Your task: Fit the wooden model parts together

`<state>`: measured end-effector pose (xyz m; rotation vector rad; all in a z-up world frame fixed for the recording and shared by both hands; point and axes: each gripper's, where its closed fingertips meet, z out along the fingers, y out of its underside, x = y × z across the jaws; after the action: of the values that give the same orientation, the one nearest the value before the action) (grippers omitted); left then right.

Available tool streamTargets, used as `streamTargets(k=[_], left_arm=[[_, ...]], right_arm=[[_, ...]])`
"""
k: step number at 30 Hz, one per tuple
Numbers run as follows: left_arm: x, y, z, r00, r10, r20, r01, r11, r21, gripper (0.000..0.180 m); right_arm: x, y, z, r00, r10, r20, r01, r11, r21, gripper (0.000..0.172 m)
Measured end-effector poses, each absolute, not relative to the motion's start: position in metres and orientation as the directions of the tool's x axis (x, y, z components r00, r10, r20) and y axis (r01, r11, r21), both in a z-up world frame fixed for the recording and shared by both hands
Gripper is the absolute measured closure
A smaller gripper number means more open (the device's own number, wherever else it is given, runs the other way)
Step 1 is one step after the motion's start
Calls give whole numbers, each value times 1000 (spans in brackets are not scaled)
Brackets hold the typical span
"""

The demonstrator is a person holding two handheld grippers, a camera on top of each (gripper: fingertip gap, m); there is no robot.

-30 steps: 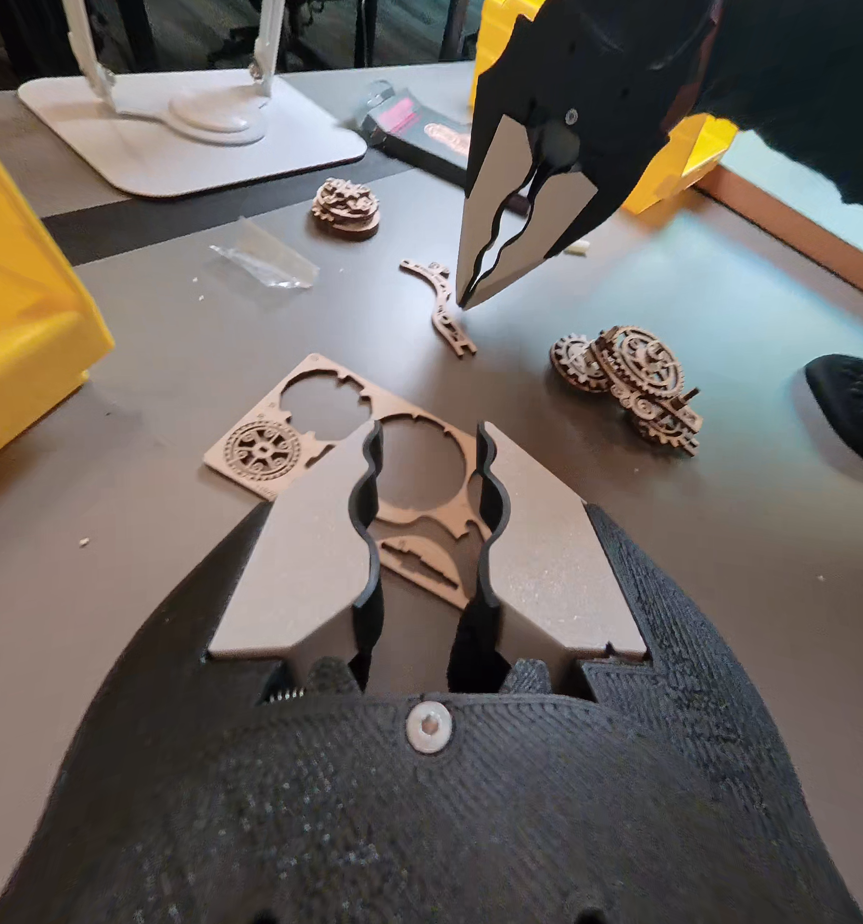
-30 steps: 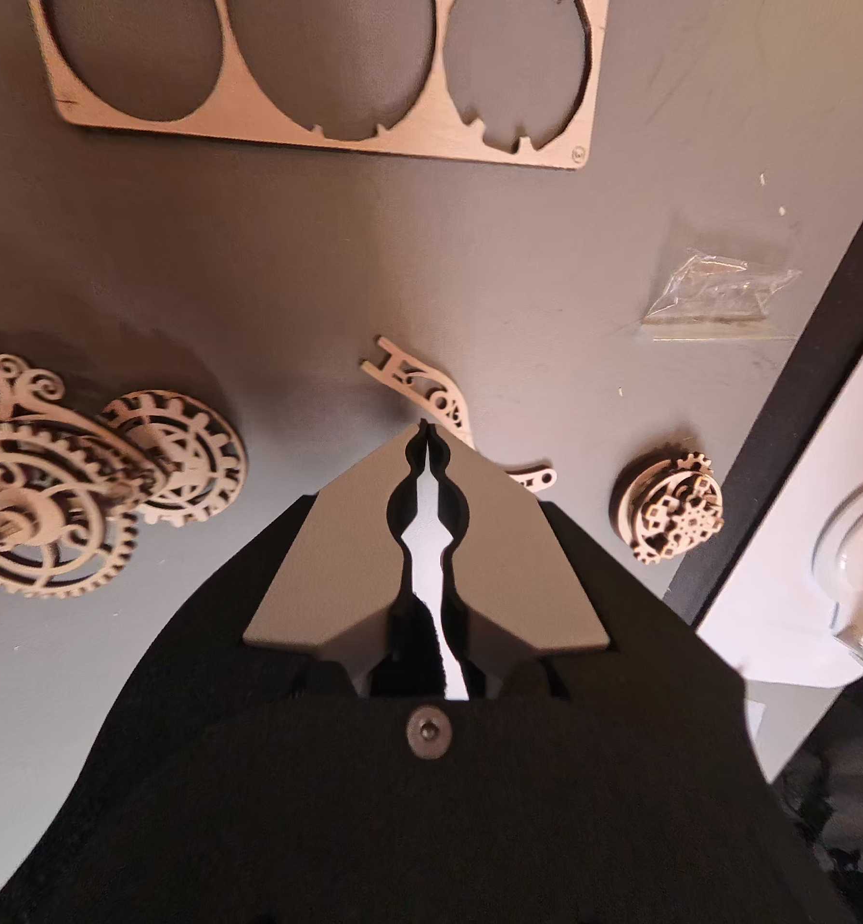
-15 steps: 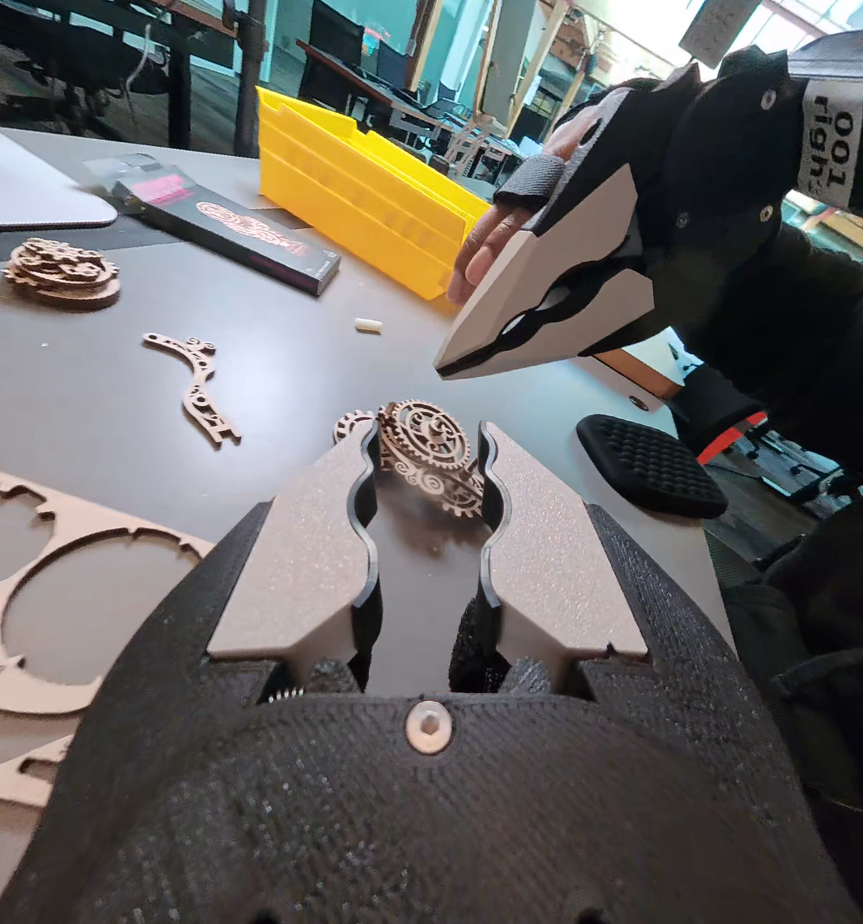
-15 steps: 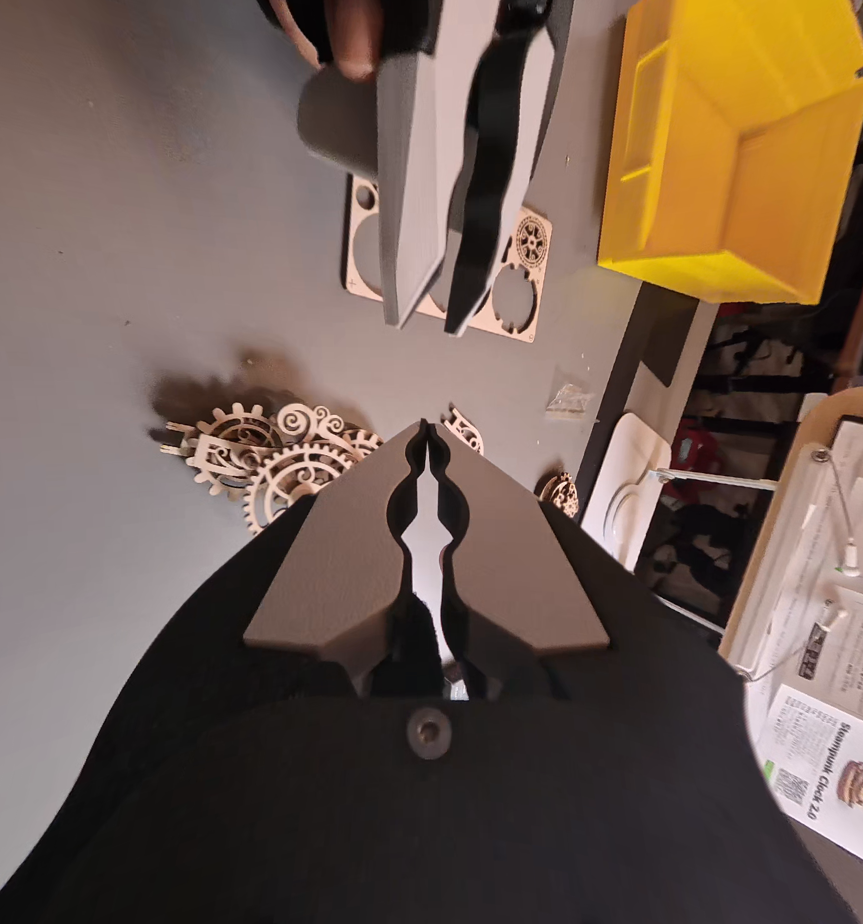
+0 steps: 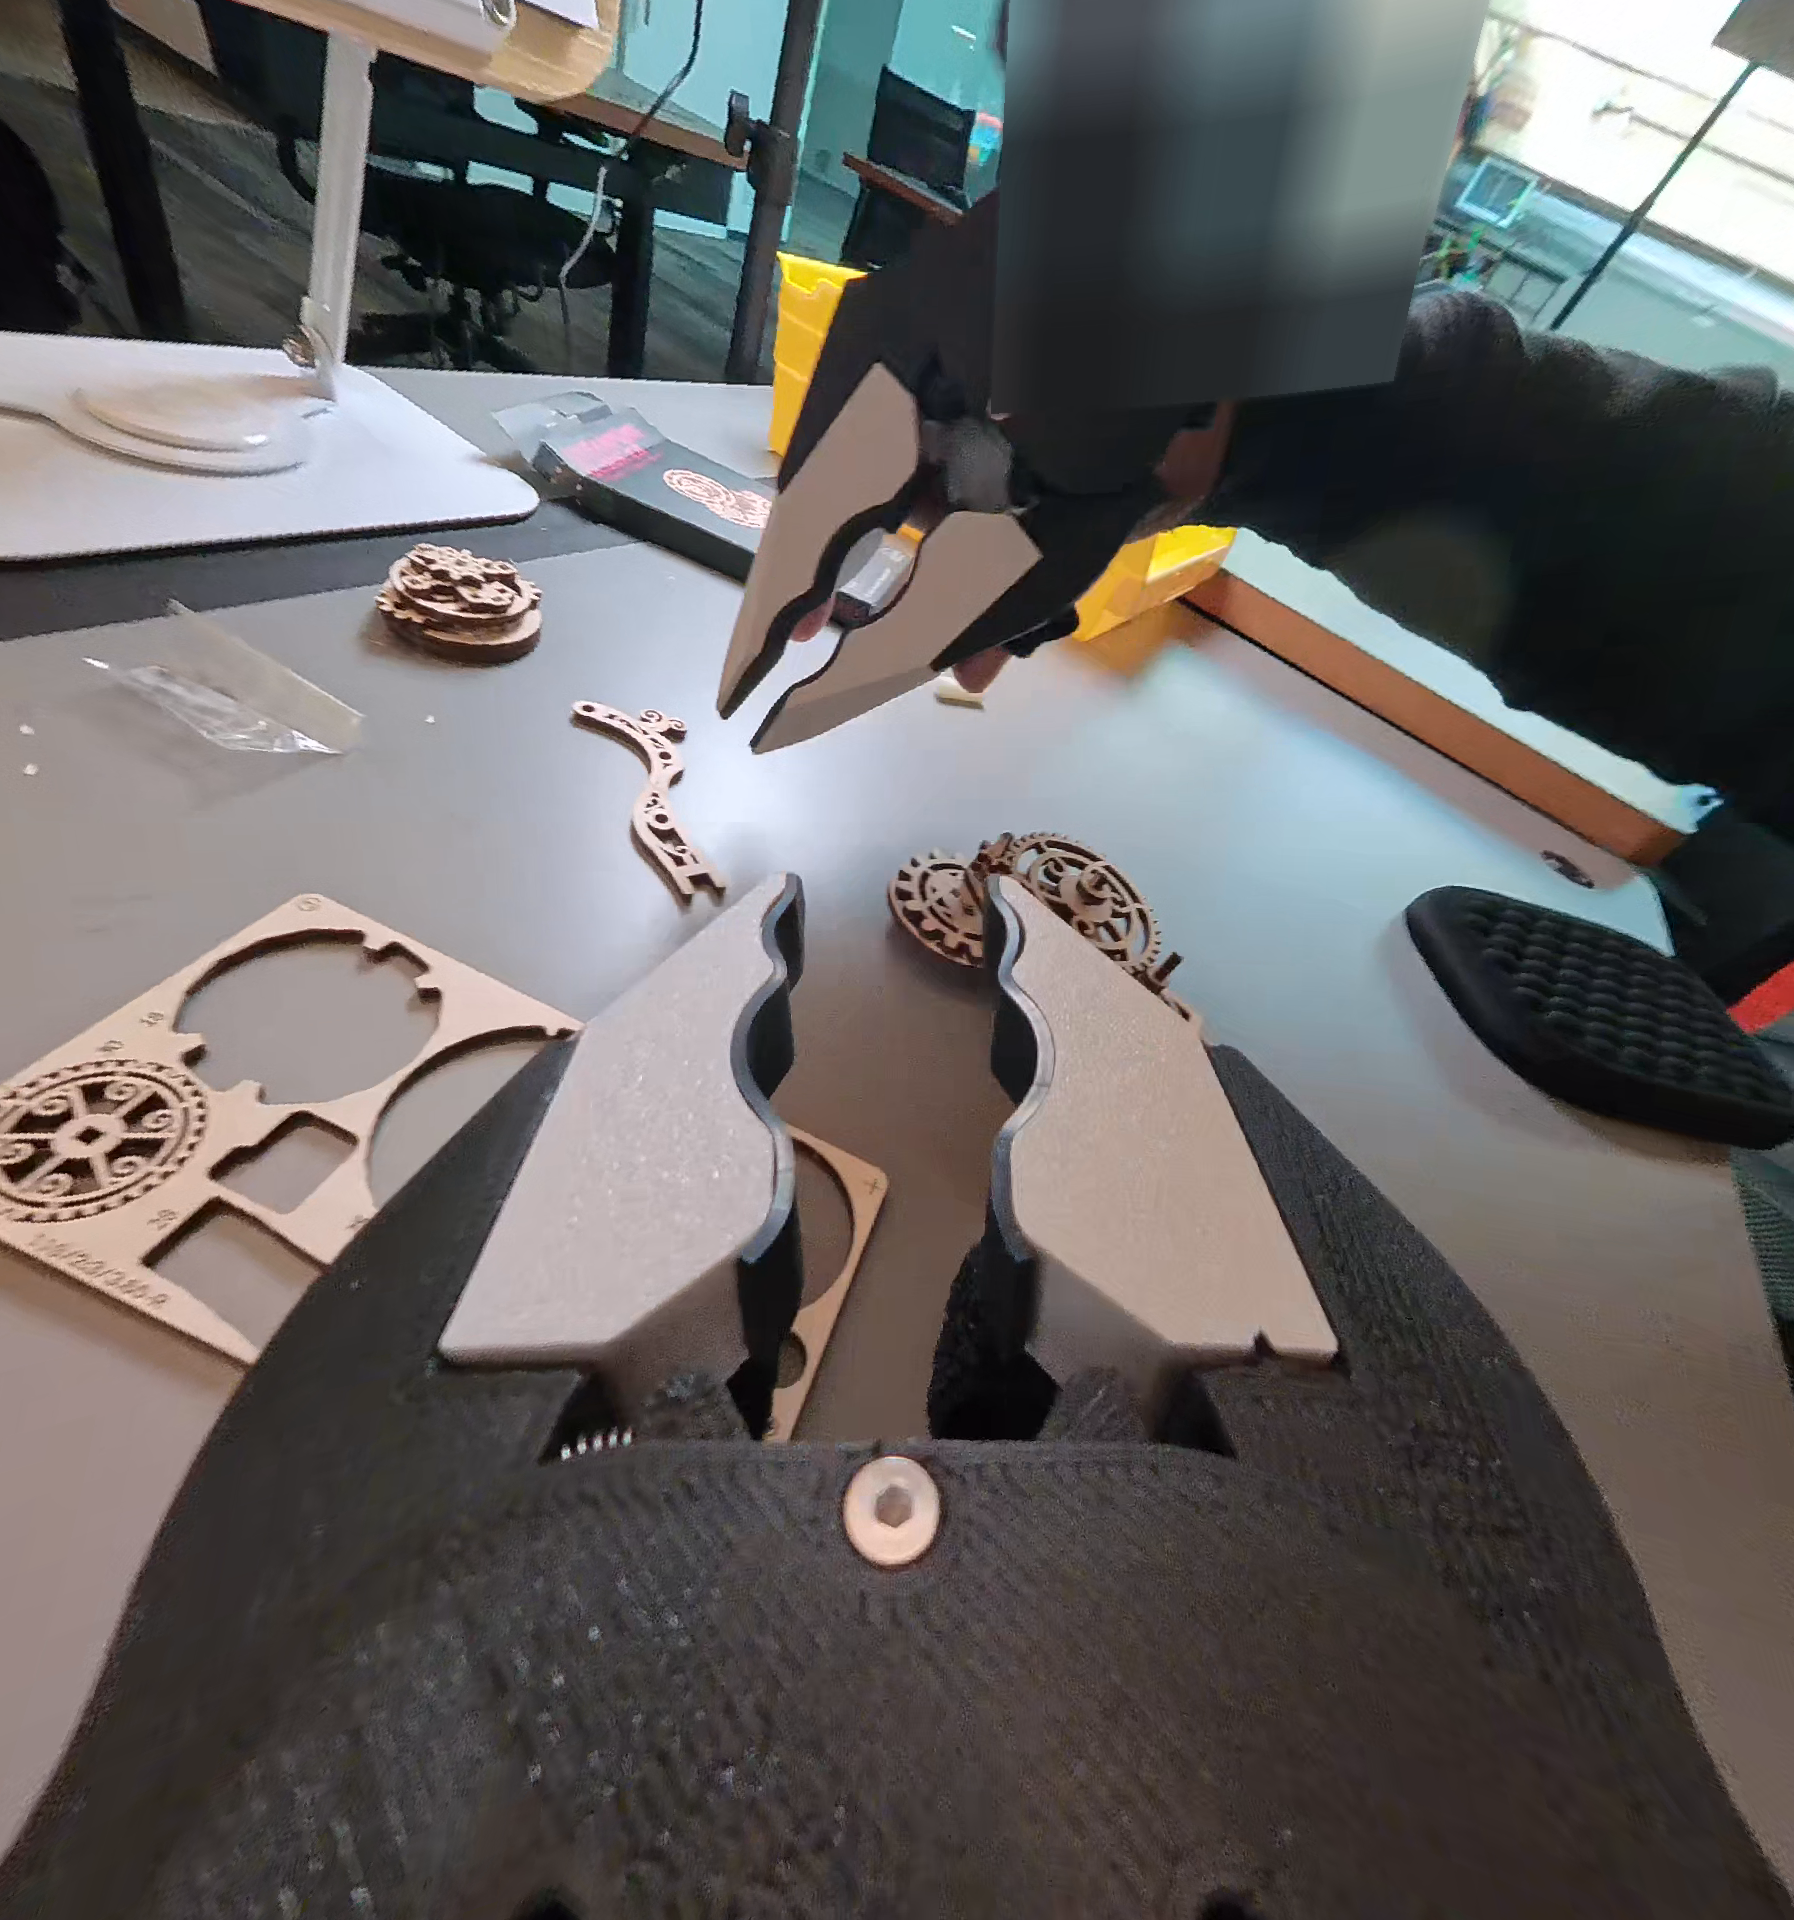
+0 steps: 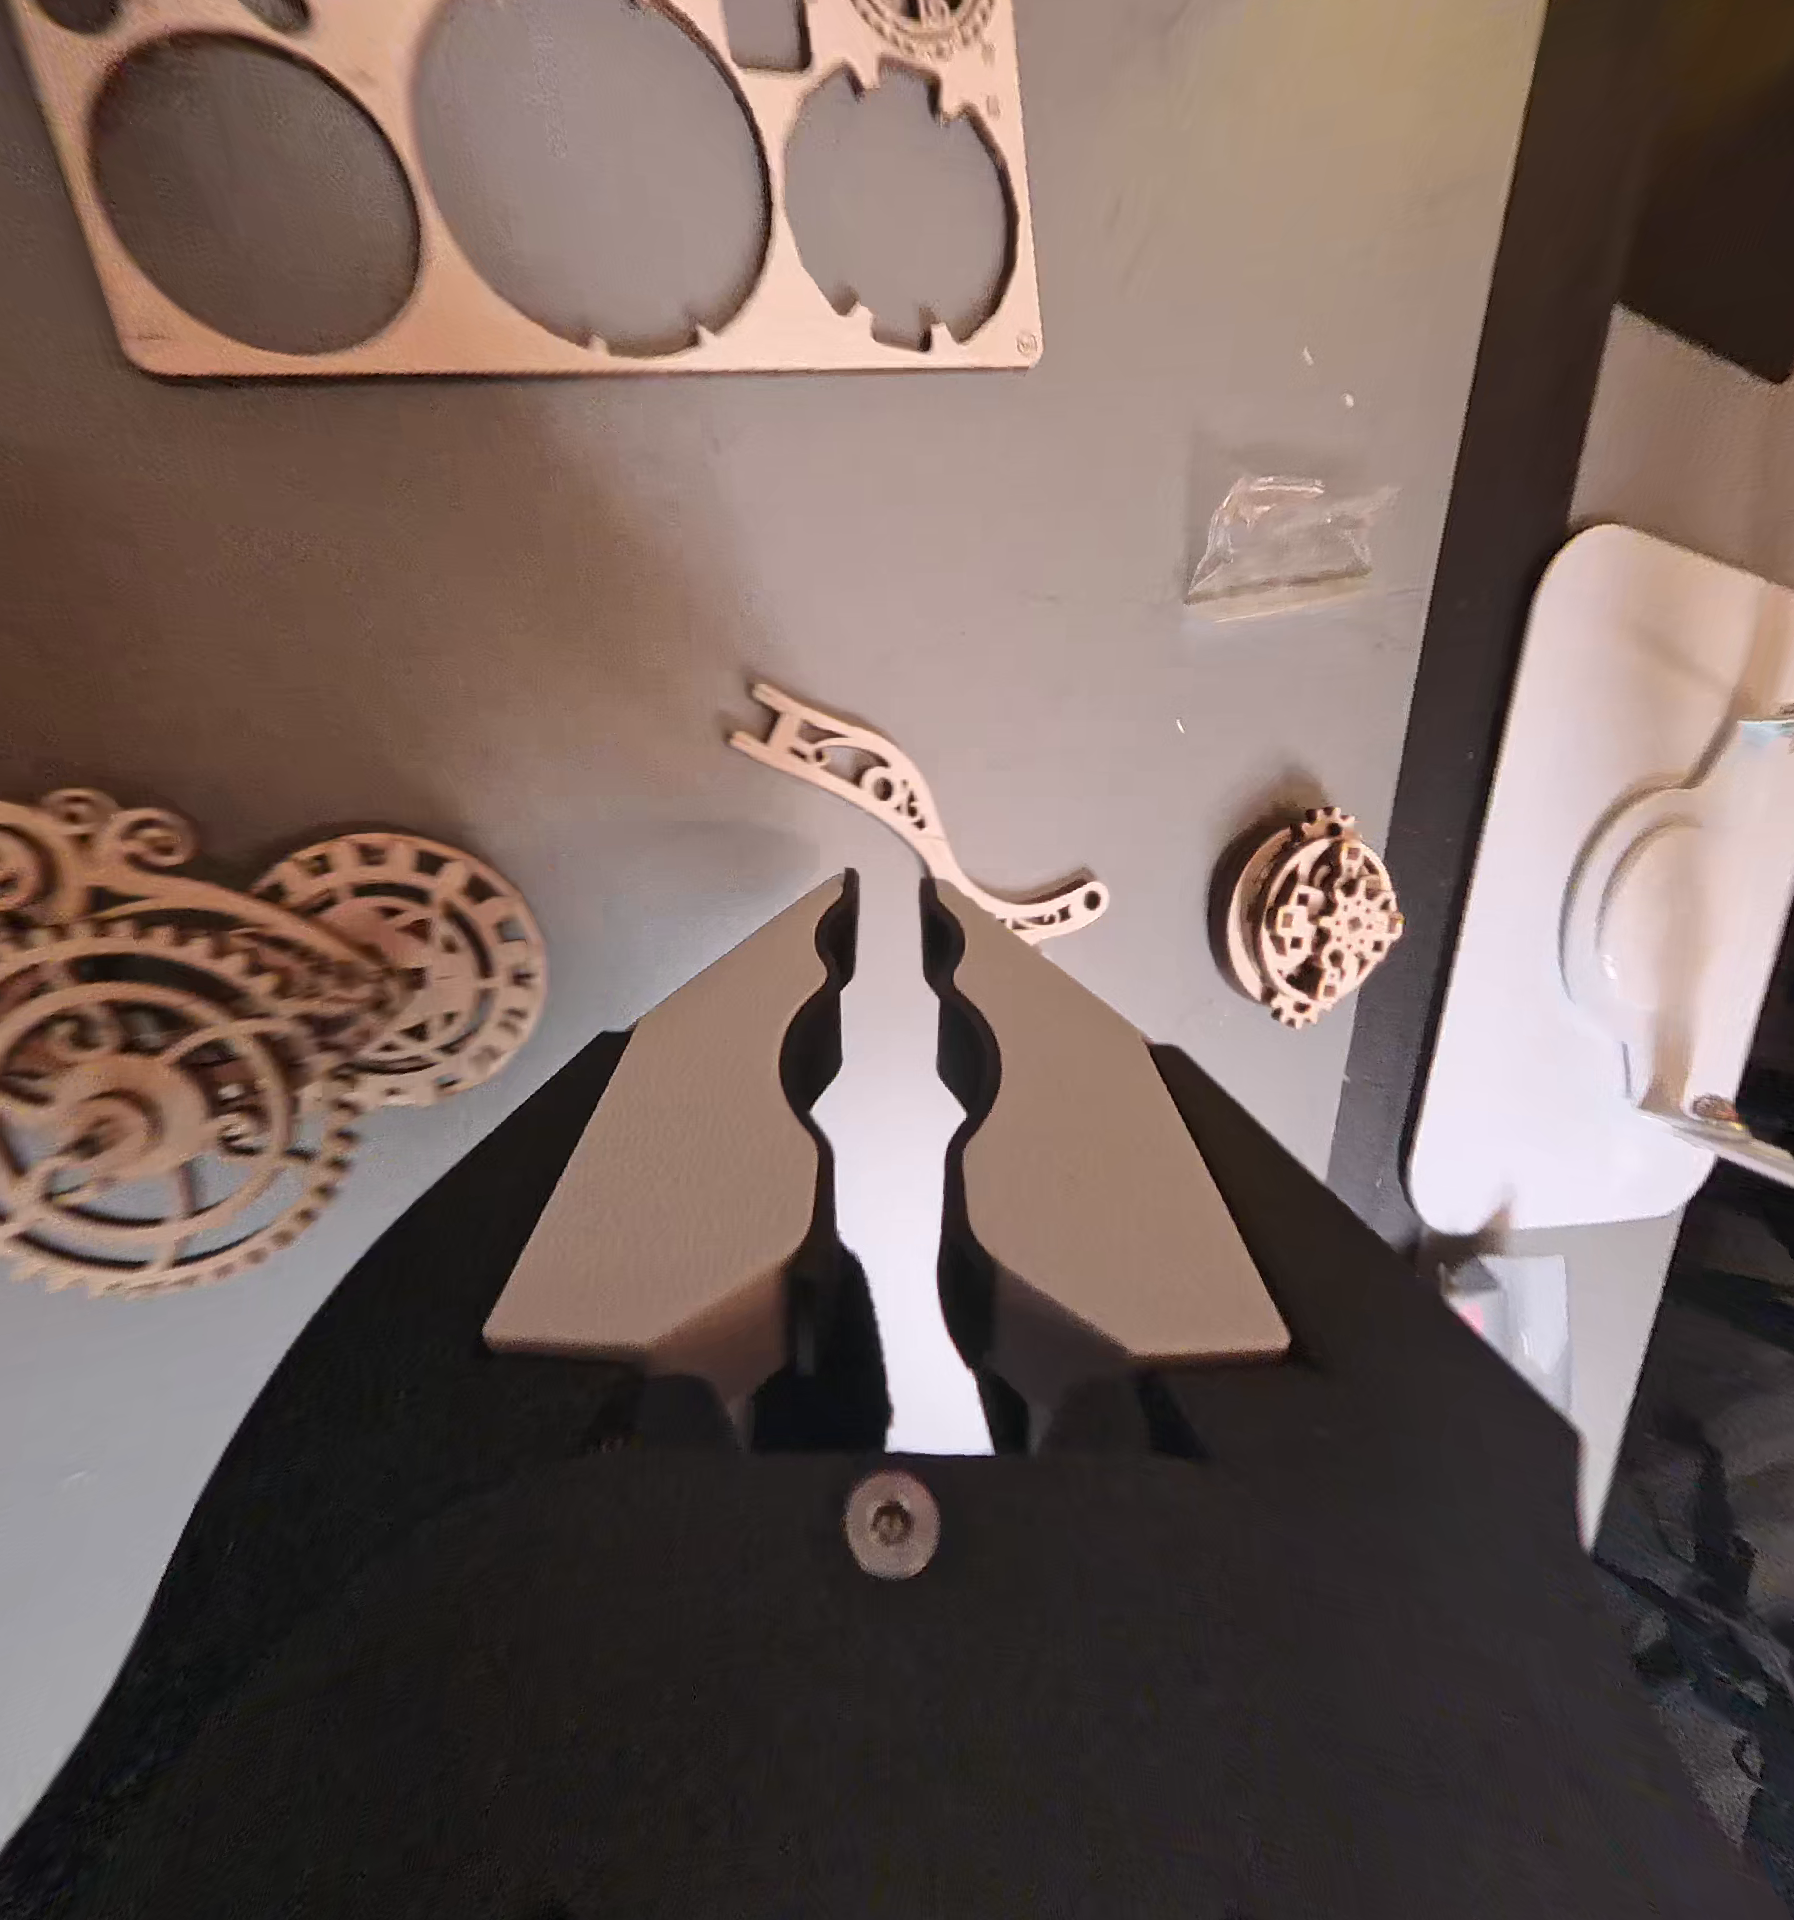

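Grey desk (image 5: 1132, 748) lies bare between the curved wooden arm (image 5: 654, 800) and the geared wooden assembly (image 5: 1038, 914). Left tongs (image 5: 893, 914) gape empty beside that assembly; right tongs (image 6: 885, 896) hover slightly parted, bare, over the arm. Only the left view shows the desk's wooden edge, yellow bin (image 5: 799, 322) and black box (image 5: 654, 499); the right view shows the cut-out sheet (image 6: 581, 353) whole.

Daylight from windows at the far right throws a pale glare across the counter (image 5: 1132, 748). The right wrist view is dimmer and warmer, with the gear assembly (image 6: 145, 1039) blurred. Wide-angle bending curves both pictures' edges.
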<state>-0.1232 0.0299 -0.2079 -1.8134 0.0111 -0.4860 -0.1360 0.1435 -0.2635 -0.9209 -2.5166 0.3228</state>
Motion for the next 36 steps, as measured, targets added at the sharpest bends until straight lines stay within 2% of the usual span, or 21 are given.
streamTargets(k=[3, 6, 11, 16, 18, 24, 29, 33, 36], left_arm=[[-128, 30, -207, 935, -237, 264, 193, -285, -939, 146], [-127, 31, -210, 936, -246, 250, 174, -295, -939, 146], [-121, 35, -218, 938, -267, 221, 128, -326, -937, 146], [-122, 35, -224, 945, -258, 201, 104, -347, -932, 146], [-124, 35, -224, 947, -252, 199, 105, -344, -933, 146], [-118, 35, -217, 956, -259, 138, 55, -306, -950, 146], [-95, 34, -204, 930, -336, 148, 64, -248, -967, 146], [-74, 28, -183, 888, -414, 199, 134, -180, -974, 147], [-63, 26, -179, 890, -421, 173, 116, -159, -981, 154]], right_arm=[[-145, 151, -283, -724, 650, 231, 581, 755, -303, 151], [-149, 152, -293, -759, 626, 179, 576, 774, -264, 148], [-150, 149, -296, -768, 636, 69, 606, 758, -240, 162], [-147, 145, -296, -761, 646, 66, 614, 749, -250, 165], [-142, 139, -291, -758, 646, 89, 605, 748, -273, 167], [-119, 103, -238, -707, 685, 176, 557, 692, -459, 167], [-93, 87, -204, -633, 713, 301, 499, 673, -546, 167], [-76, 72, -190, -553, 695, 460, 396, 704, -589, 167], [-67, 63, -185, -467, 631, 620, 300, 772, -560, 167]])
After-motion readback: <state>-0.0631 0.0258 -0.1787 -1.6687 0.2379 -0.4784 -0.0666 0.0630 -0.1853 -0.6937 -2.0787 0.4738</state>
